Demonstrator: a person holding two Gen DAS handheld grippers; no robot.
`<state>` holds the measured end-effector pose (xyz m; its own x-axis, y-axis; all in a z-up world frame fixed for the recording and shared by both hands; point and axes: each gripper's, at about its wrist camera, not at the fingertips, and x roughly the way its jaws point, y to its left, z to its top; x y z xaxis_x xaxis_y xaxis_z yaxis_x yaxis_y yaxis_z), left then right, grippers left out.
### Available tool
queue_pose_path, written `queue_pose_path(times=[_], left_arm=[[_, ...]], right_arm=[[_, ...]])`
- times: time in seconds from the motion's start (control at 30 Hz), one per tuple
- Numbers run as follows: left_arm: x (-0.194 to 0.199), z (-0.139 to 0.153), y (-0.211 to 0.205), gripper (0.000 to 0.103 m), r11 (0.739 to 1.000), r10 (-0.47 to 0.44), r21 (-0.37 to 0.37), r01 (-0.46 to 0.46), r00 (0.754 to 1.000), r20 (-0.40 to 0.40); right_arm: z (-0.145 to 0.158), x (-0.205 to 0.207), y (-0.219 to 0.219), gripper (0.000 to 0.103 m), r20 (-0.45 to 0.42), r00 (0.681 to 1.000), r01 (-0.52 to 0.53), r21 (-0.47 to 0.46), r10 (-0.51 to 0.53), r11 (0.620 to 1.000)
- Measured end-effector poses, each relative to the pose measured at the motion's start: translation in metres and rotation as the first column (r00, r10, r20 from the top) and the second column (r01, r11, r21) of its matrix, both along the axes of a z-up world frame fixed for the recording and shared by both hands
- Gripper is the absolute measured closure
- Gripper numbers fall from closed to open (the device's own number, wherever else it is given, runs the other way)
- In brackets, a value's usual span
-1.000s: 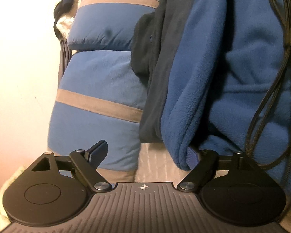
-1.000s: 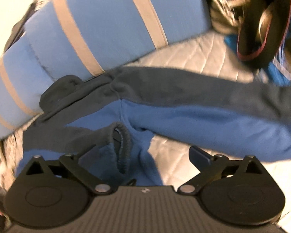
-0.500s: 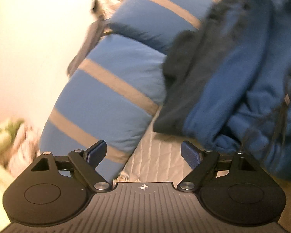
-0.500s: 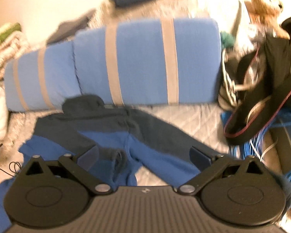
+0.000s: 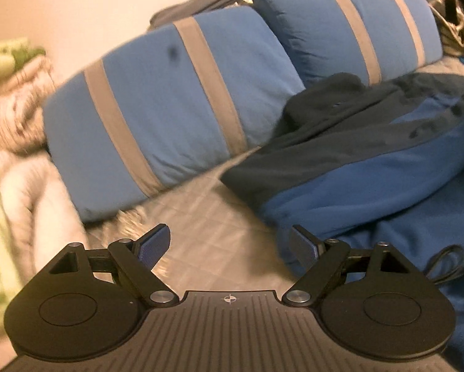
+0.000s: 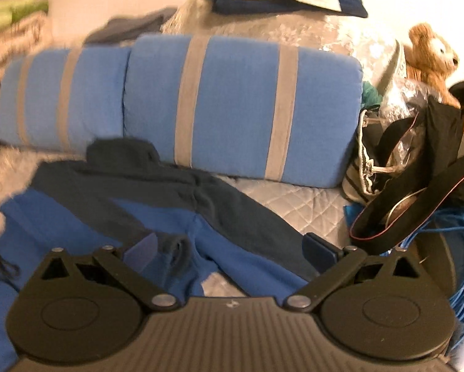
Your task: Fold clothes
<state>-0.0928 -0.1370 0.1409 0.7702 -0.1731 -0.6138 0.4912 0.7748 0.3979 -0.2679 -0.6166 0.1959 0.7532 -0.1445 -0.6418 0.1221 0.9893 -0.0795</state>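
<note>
Blue fleece jacket (image 6: 170, 217) lies bunched near the pillows (image 6: 232, 105). Your left gripper (image 5: 229, 245) and right gripper (image 6: 229, 251) are wide, holding nothing. Grab one layer only, or it could bunch more.

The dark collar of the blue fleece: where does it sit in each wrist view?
Left wrist: dark collar upper right, against the striped pillows.
Right wrist: dark collar left of centre, below the same pillows.
Shared landmark: the grey-striped blue pillows.
</note>
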Motion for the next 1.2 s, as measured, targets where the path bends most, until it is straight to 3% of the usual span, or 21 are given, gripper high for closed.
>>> queue_pose_path(times=[0.27, 0.6, 0.97, 1.2], left_arm=[[-0.007, -0.010, -0.013, 0.019, 0.998, 0.009, -0.066, -0.012, 0.999, -0.053], [-0.012, 0.004, -0.028, 0.019, 0.998, -0.020, -0.060, 0.018, 0.999, -0.032], [-0.011, 0.094, -0.072, 0.019, 0.989, -0.107, -0.094, 0.117, 0.989, 0.102], [-0.014, 0.149, -0.107, 0.019, 0.977, -0.166, -0.104, 0.188, 0.968, 0.190]], right_arm=[[-0.027, 0.008, 0.039, 0.000, -0.049, 0.999, -0.025, -0.108, 0.019, 0.994], [-0.041, 0.001, 0.025, 0.000, -0.053, 0.998, 0.019, -0.131, -0.026, 0.991], [-0.053, -0.034, -0.054, 0.000, 0.024, 0.983, 0.185, -0.072, -0.184, 0.980], [-0.049, -0.071, -0.127, 0.000, 0.149, 0.937, 0.319, 0.006, -0.316, 0.948]])
